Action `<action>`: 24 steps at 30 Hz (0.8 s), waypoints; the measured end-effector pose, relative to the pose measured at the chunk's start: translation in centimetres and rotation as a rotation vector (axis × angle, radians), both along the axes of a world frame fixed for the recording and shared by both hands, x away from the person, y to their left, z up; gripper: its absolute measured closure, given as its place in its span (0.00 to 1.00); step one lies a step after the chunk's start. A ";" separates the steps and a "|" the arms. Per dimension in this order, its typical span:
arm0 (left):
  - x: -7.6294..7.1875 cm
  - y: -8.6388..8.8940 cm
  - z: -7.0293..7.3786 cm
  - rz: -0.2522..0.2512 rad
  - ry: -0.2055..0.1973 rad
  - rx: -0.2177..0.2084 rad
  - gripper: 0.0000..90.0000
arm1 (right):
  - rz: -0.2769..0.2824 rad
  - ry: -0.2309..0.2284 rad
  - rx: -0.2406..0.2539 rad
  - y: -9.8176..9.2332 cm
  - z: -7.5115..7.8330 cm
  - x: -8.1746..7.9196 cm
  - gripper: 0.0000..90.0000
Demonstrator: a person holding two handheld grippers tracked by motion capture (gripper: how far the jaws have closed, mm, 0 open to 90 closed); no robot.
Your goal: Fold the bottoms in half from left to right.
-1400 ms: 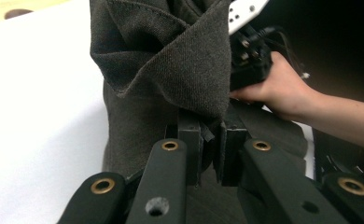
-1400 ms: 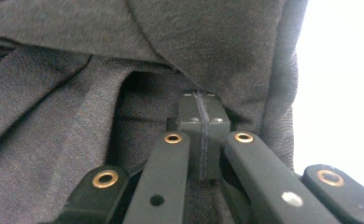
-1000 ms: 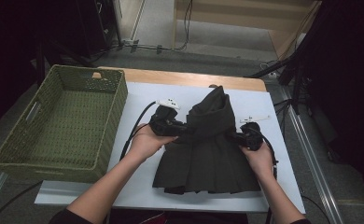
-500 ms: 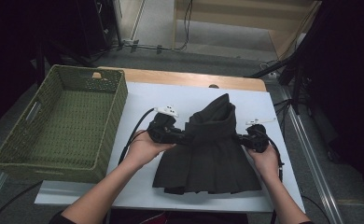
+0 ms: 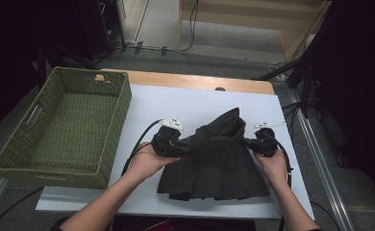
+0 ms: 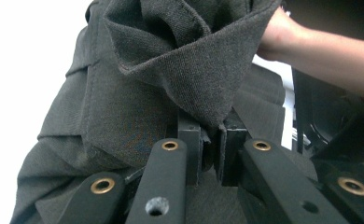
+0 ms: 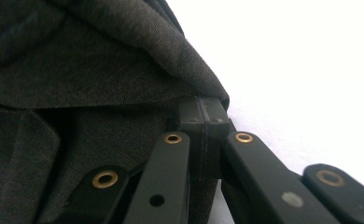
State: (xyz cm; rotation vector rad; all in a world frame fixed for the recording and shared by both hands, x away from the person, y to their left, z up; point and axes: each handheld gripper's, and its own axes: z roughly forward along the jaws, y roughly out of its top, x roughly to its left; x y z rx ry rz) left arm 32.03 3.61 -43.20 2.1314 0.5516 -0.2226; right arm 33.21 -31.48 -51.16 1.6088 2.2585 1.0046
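High view: dark skirt (image 5: 214, 163) lies on the white table (image 5: 147, 101), with the left gripper (image 5: 181, 150) at its left edge and the right gripper (image 5: 249, 142) at its right edge — the cloth spans the gap between them. Both are clamped on it. In the left gripper view the jaws sit nearly together with a fold of skirt (image 6: 189, 79) pinched between the pads and bunching up just beyond the tips. In the right gripper view the jaws are fully closed, skirt (image 7: 91, 79) edge draped over the tips and running off to that gripper's left. The held part is raised into a peak at the far side, beyond both grippers; the hem lies flat on the near side, toward the person. Line between the two grips runs left–right across the table, skirt's length runs near–far, so any fold turns on that cross line. Basket (image 5: 60, 130) stands well apart, out past the left gripper — that hand is the nearer one to it, and the right would have to carry across the whole width of cloth. Judgement: mid-fold, both corners secure, both grippers must move together or the raised cloth skews.
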 end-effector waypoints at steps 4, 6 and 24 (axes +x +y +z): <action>-0.3 0.2 -0.5 -0.005 -0.005 0.007 0.94 | 0.000 0.001 0.010 -0.2 0.4 -0.2 0.96; -0.5 0.2 -0.7 -0.005 -0.006 0.011 0.93 | 0.005 0.003 0.042 -0.5 0.6 -0.3 0.94; -2.0 -0.3 -3.4 -0.041 -0.032 0.084 0.93 | -0.048 -0.057 0.053 -1.4 3.1 -1.0 0.97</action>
